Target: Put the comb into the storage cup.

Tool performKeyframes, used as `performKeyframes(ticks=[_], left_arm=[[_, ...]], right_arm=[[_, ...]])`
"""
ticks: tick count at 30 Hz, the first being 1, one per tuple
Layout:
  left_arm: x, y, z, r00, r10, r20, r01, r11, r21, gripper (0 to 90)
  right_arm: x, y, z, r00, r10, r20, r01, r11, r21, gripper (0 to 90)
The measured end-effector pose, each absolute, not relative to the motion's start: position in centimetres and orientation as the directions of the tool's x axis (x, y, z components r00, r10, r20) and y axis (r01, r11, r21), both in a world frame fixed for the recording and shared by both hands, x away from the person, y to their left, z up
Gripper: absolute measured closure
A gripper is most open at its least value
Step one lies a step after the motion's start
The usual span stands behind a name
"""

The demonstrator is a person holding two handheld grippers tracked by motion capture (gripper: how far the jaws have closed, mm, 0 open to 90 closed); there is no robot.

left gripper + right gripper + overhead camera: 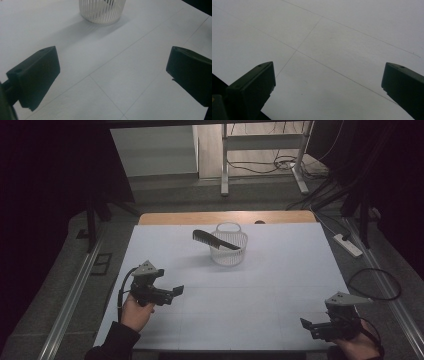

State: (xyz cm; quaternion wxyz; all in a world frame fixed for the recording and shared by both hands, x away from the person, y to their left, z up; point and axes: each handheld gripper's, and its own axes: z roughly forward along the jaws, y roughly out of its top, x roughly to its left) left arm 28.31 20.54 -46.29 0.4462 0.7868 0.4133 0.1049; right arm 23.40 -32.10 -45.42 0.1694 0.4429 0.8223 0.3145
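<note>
Comb on basket, both grippers idle.
Black comb [216, 240] lies across white slatted basket [229, 251] near table [280, 285] far edge, apparently resting on its rim; left gripper [172, 292] and right gripper [307, 326] gape wide, empty, at the near corners.

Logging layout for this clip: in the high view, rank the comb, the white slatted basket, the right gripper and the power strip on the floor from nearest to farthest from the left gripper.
From the left gripper:
1. Comb, ahead, lying across the basket's rim.
2. Basket, ahead at mid-table; too close to the comb to rank firmly.
3. Right gripper, across the table's near edge.
4. Power strip, on the floor beyond the table's right side.
</note>
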Motion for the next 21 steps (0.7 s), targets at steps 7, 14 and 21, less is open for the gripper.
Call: performKeyframes(ticks=[7, 14, 21], left_arm=[[27.4, 21.2, -46.4, 0.623, 0.753, -0.212, 0.566, -0.246, 0.787, 0.0], [26.5, 21.8, -46.6, 0.602, 0.771, -0.209, 0.585, -0.248, 0.772, 0.0], [25.5, 22.8, -46.7, 0.574, 0.788, -0.222, 0.600, -0.220, 0.769, 0.0]], right_arm=[[23.4, -32.1, -45.4, -0.552, 0.834, 0.001, 0.622, 0.411, 0.667, 0.0], [23.4, -32.1, -45.4, -0.551, 0.835, -0.001, 0.623, 0.411, 0.666, 0.0], [23.4, -32.0, -45.4, -0.552, 0.834, -0.002, 0.623, 0.413, 0.664, 0.0]])
